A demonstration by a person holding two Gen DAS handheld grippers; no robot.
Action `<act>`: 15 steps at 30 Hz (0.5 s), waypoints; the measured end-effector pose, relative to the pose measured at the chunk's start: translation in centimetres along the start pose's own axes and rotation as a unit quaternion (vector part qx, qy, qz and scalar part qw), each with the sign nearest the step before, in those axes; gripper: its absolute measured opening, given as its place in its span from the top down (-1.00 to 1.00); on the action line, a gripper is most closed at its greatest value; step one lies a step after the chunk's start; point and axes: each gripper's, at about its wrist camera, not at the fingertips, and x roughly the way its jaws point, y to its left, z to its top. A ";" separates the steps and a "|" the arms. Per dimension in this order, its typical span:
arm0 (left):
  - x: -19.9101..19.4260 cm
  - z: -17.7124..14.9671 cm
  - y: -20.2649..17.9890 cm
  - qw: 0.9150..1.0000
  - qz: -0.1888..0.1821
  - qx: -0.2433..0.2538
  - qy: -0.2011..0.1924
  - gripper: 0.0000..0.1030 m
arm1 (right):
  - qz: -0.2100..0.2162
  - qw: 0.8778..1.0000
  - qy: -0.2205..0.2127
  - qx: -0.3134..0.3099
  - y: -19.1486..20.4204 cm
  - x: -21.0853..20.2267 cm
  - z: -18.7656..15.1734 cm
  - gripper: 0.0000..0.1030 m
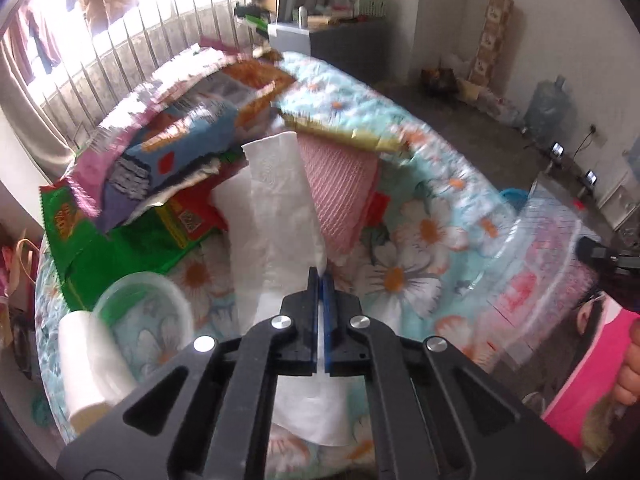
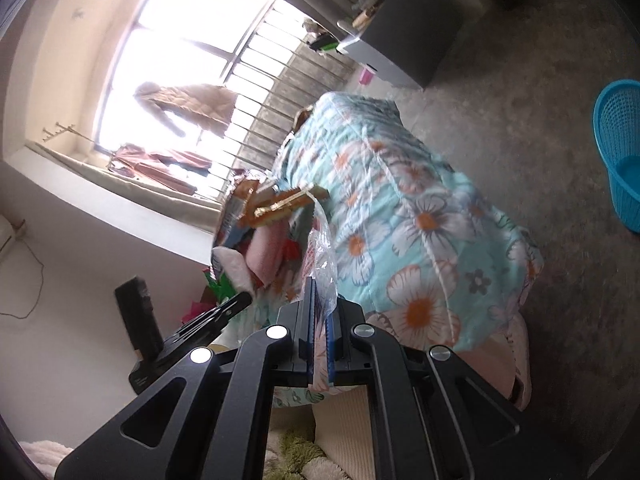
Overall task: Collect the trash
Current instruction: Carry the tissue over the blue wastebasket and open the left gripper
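With your left gripper (image 1: 320, 276) clamped on the long white embossed paper towel (image 1: 276, 184) that lies over the flowered turquoise tablecloth (image 1: 420, 216), you are at the pick-up step for that piece, the pinch taken near its lower part. Your right gripper (image 2: 320, 292) is clenched on the crinkled clear plastic bag (image 2: 322, 248), which you hold at the table's near edge; whether its mouth stands open is not clear. Next, I judge, you lift the towel free of the heap and carry it to the bag, so the bag mouth must be spread toward it, or else you head for the blue plastic mesh basket (image 2: 620, 156) on the floor, well apart from the table. More trash waits: a green foil wrapper (image 1: 120, 248), a blue and orange snack packet (image 1: 192, 136), a pink ribbed cloth (image 1: 340, 192), a clear plastic lid (image 1: 144, 312) and a white tissue roll (image 1: 88, 364). Print shows on the wrappers, but blur leaves no brand readable.
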 end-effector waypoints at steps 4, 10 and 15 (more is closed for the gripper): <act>-3.7 0.4 -0.7 0.998 -0.048 -0.015 -0.030 1.00 | 0.008 1.000 -0.023 -0.003 0.0 -1.8 0.6 0.91; -6.0 3.6 -5.3 0.983 -0.174 0.006 -0.055 1.00 | -0.004 0.997 -0.083 -0.002 -0.9 -5.8 1.8 0.92; -4.3 8.3 -12.0 0.965 -0.255 0.045 -0.046 1.00 | -0.070 0.985 -0.159 0.012 -2.8 -10.3 3.1 0.92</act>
